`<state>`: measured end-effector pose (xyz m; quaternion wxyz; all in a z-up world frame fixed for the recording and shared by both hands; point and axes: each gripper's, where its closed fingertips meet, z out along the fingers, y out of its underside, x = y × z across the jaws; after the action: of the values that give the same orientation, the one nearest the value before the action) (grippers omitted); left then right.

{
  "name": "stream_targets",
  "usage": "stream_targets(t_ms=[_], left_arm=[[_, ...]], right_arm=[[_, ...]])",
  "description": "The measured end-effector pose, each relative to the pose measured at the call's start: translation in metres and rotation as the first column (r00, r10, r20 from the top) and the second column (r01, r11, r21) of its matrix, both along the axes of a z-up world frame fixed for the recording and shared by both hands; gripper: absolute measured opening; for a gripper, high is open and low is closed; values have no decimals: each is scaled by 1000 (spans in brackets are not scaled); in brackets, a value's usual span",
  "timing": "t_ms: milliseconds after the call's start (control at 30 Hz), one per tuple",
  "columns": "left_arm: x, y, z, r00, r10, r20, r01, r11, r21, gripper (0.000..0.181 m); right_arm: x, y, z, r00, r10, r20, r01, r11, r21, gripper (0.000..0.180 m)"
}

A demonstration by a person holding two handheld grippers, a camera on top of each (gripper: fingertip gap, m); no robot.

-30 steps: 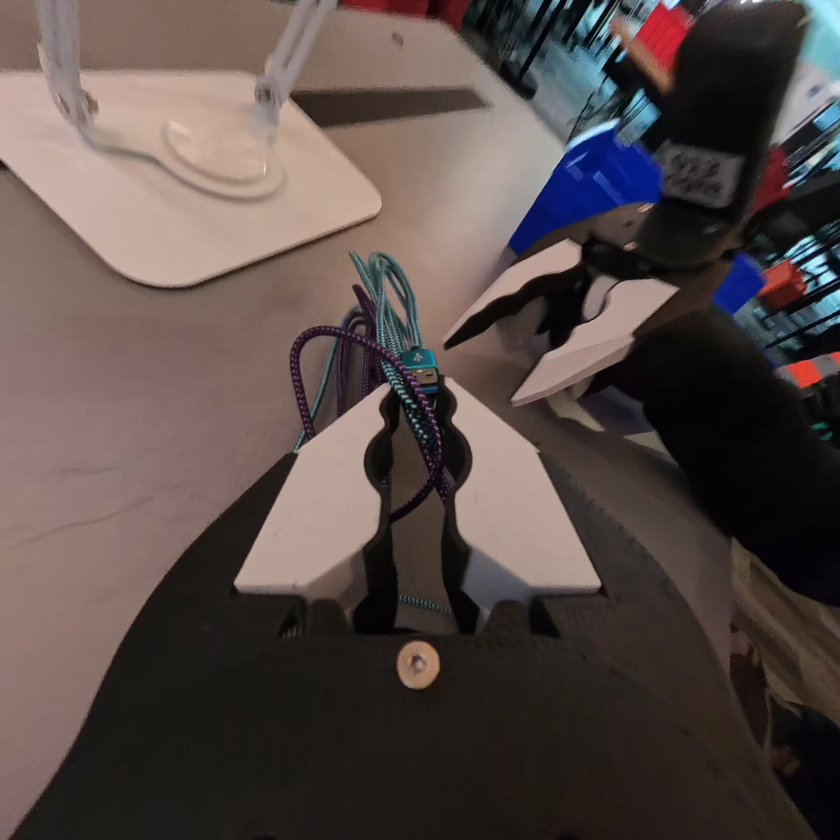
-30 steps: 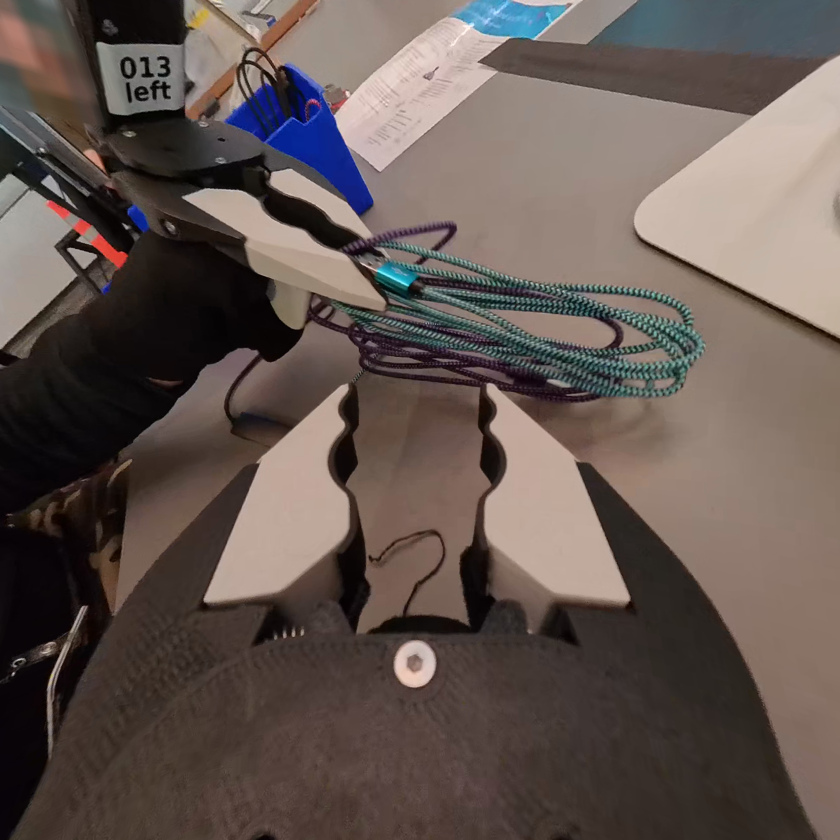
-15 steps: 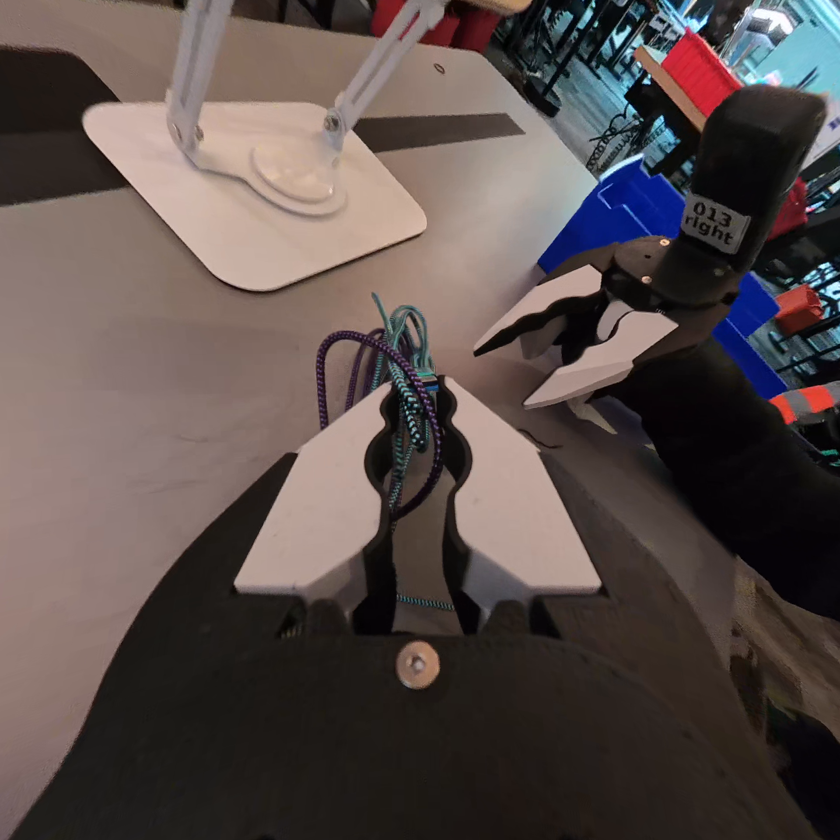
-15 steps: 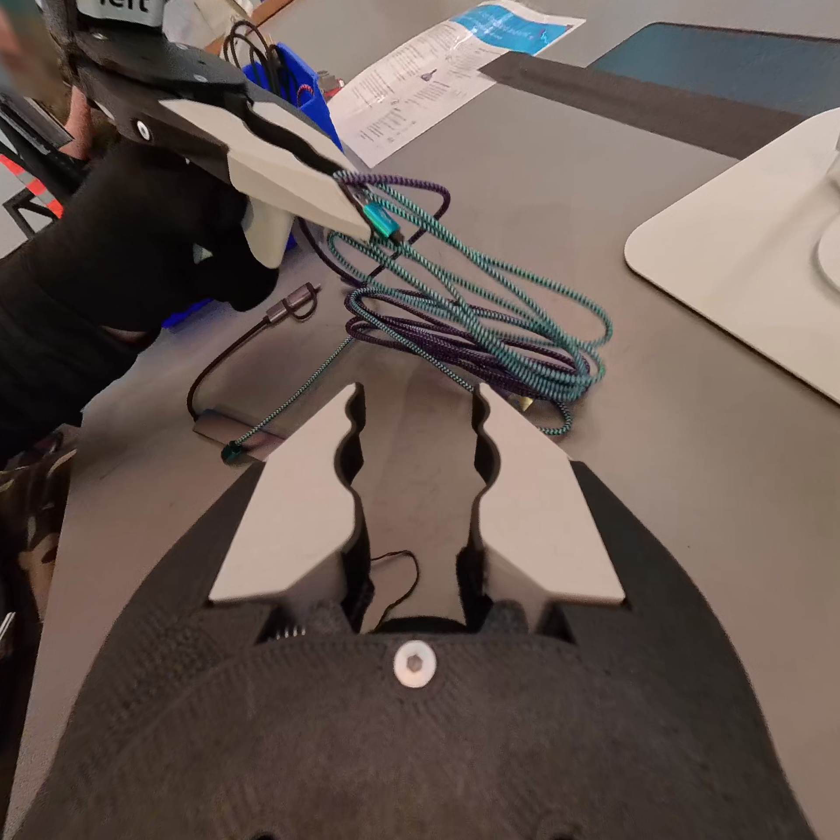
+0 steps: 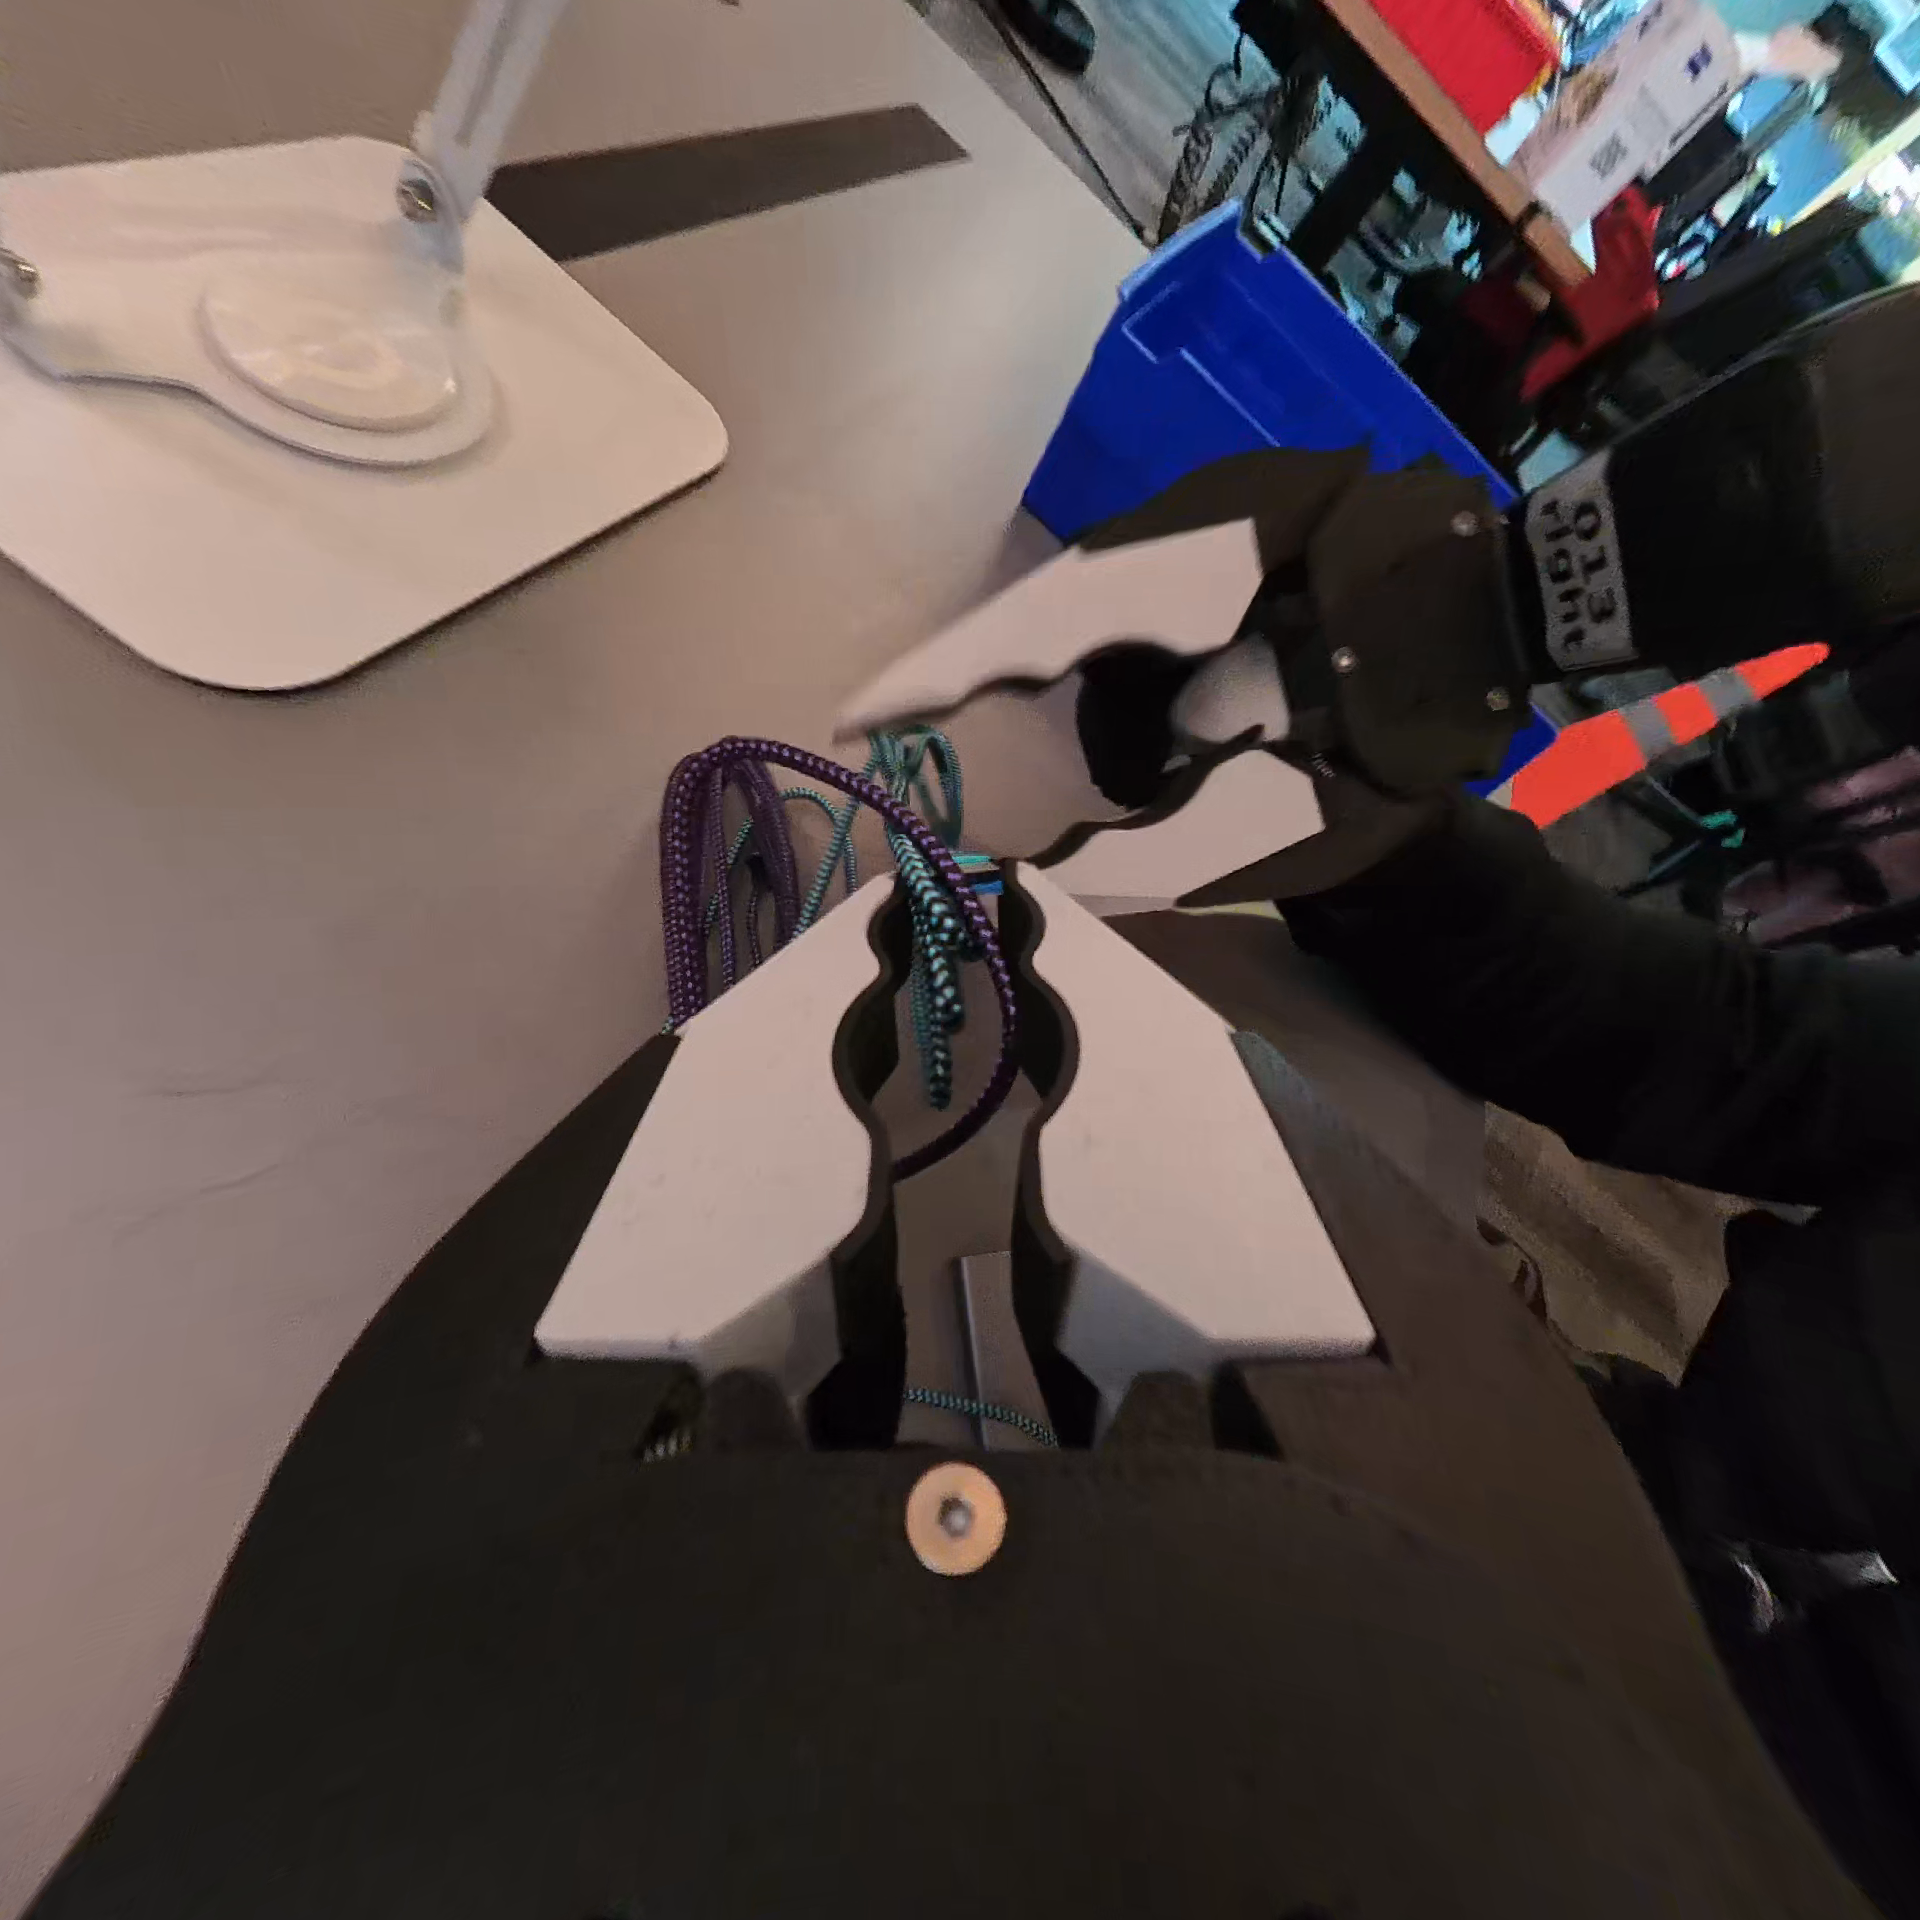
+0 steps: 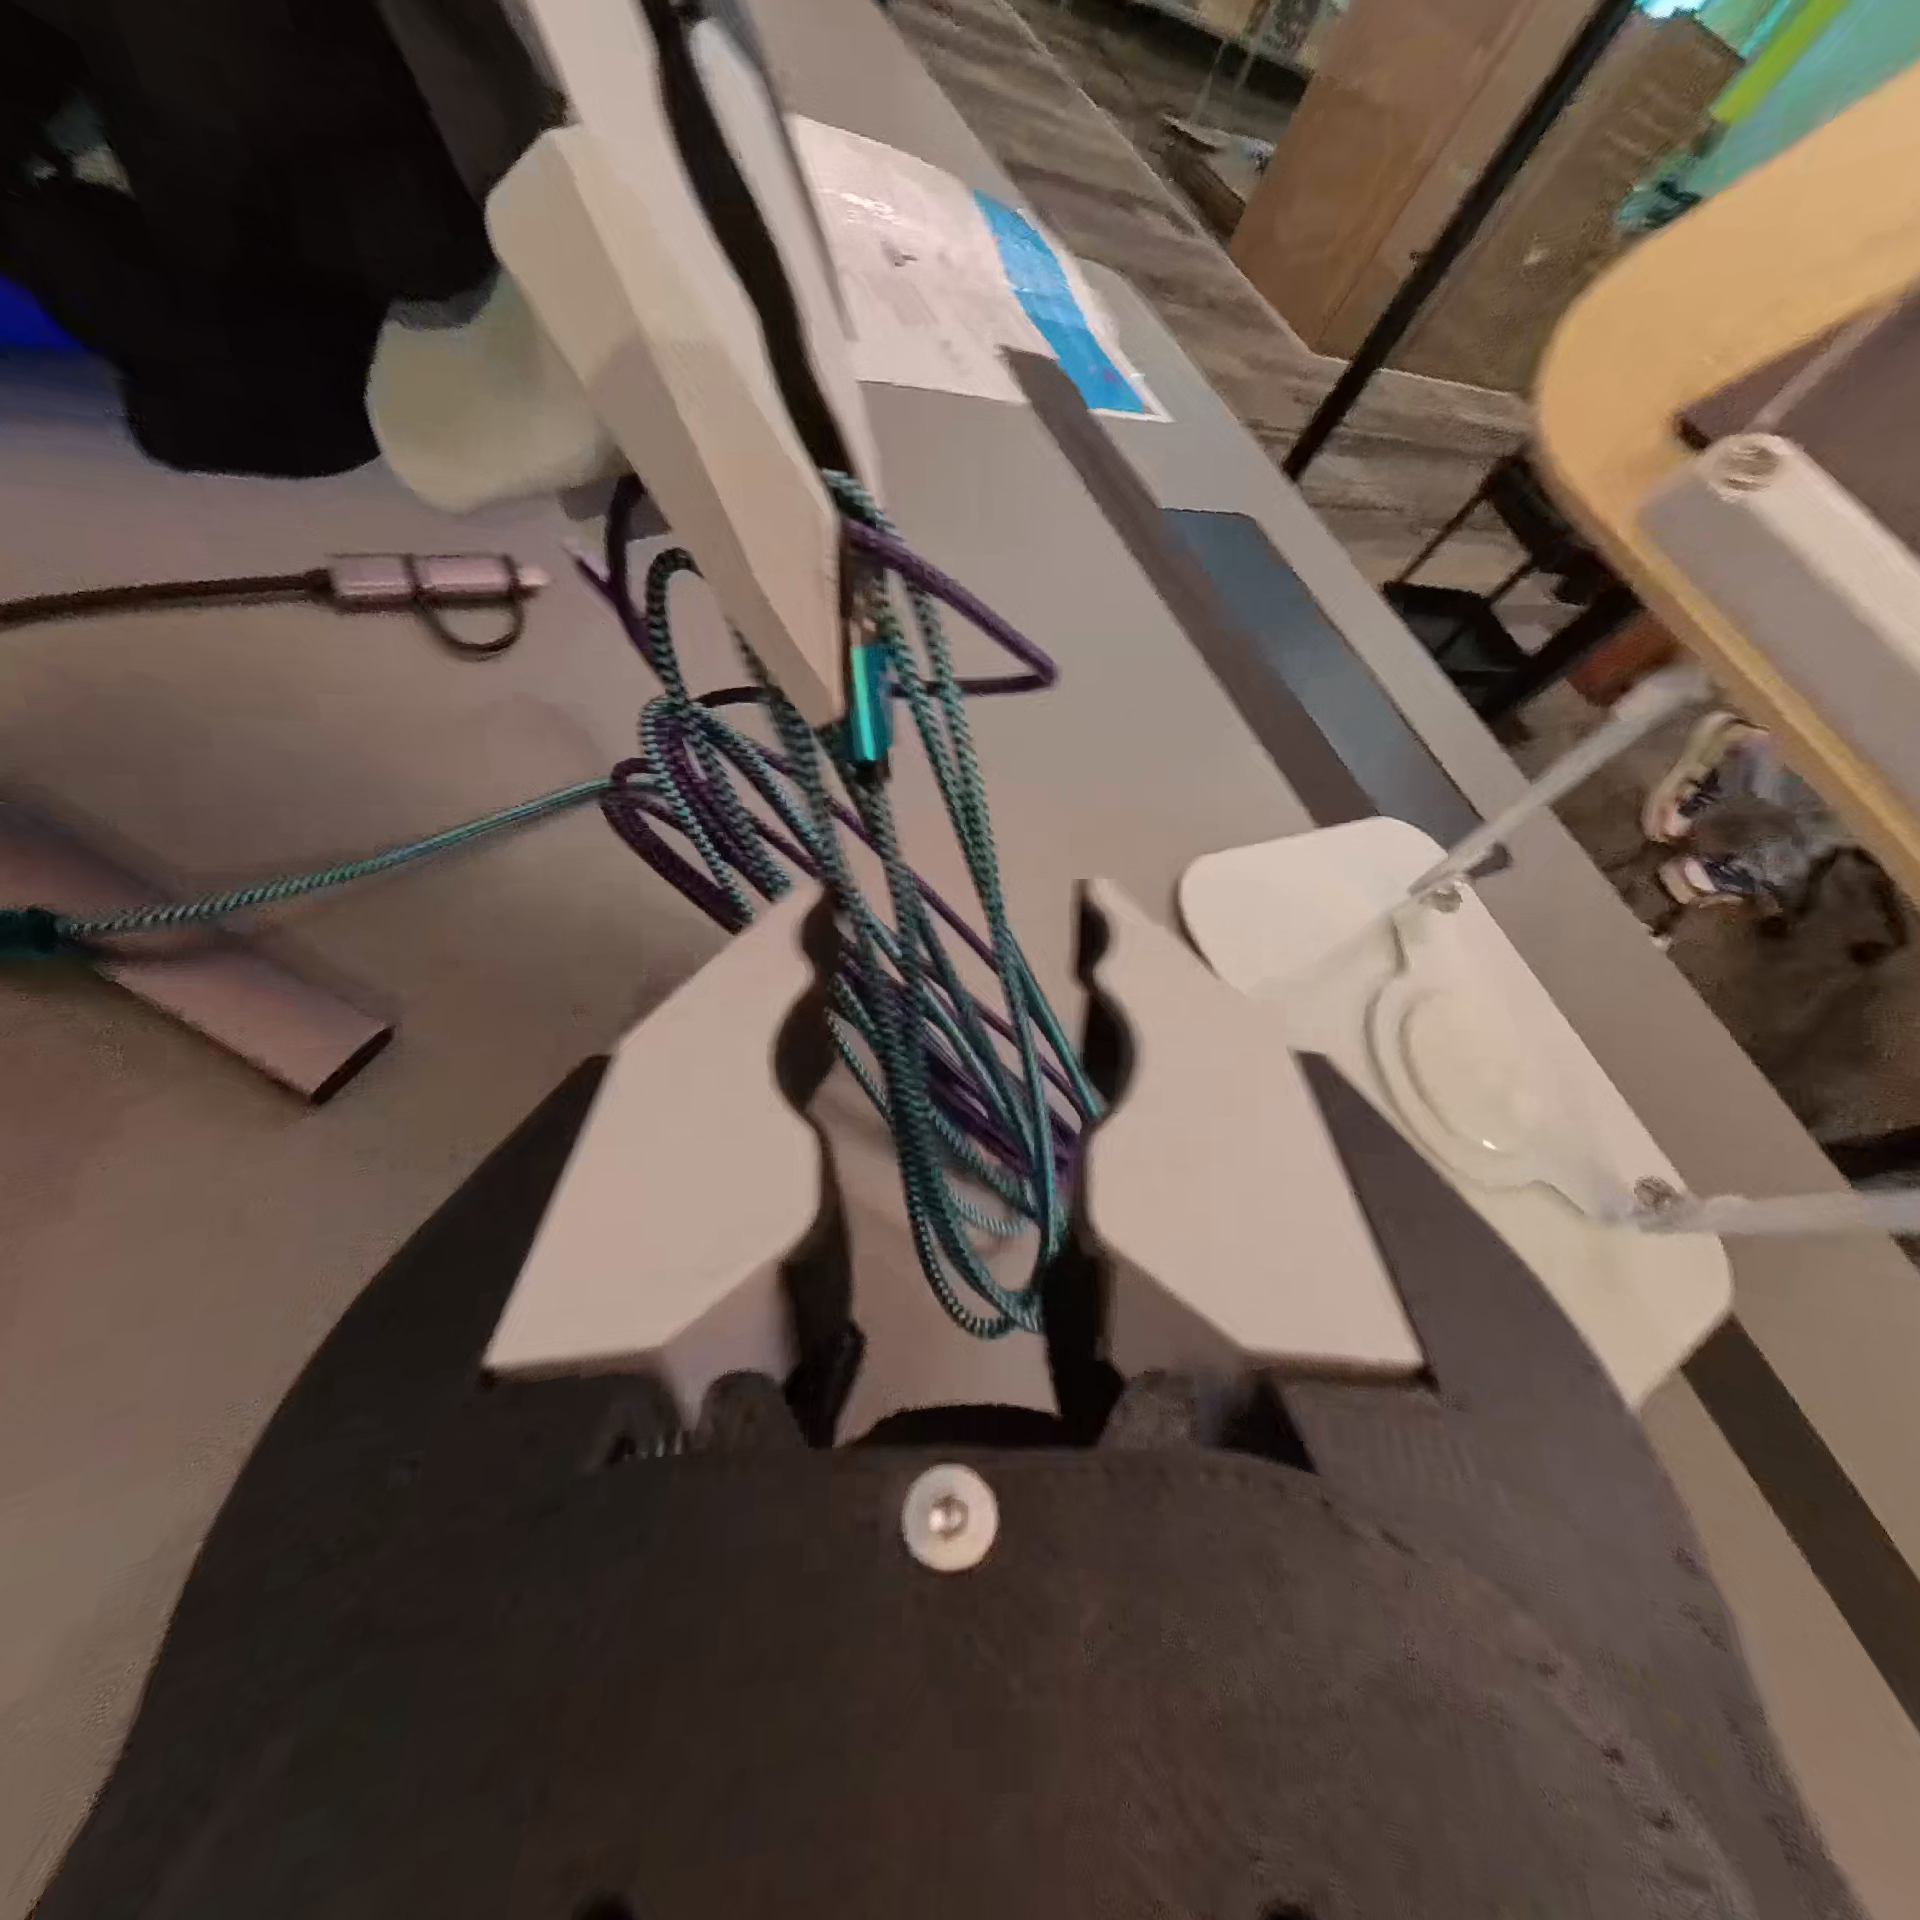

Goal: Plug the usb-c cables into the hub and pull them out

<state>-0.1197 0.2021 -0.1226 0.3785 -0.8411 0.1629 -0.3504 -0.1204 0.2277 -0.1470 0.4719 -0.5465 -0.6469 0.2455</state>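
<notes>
Hub point(image 6: 208, 997) only in right view

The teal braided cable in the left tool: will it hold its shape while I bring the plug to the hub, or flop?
Probably floppy: below the left tool, the teal braided cable hangs in slack loops. It likely snags, since it is tangled with the purple cable. Only the short plug looks rigid, so steer by that toward the hub.
</notes>
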Motion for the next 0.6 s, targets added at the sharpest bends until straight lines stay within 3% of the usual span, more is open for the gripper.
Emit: stream_targets(t_ms=[33,100,233,500,600], left_arm=[[3,-1,-1,1000,-10,-14,10,1000,-4,14],[3,3,0,999,6,-34,-5,1000,11,15],[-11,6,17,997,50,62,-54,996,69,19],[-52,8,3,978,202,-56,-196,975,102,0],[-66,13,13,958,286,-5,-282,948,148,0]], right_arm=[[-1,-5,-6,999,29,27,-29,1000,-6,23],[0,-4,-9,999,23,36,-23,1000,-3,7],[12,8,1,1000,-21,-2,21,999,-25,3],[22,14,10,999,-24,-42,23,999,-43,3],[27,16,7,1000,-28,-2,28,1000,-2,2]])
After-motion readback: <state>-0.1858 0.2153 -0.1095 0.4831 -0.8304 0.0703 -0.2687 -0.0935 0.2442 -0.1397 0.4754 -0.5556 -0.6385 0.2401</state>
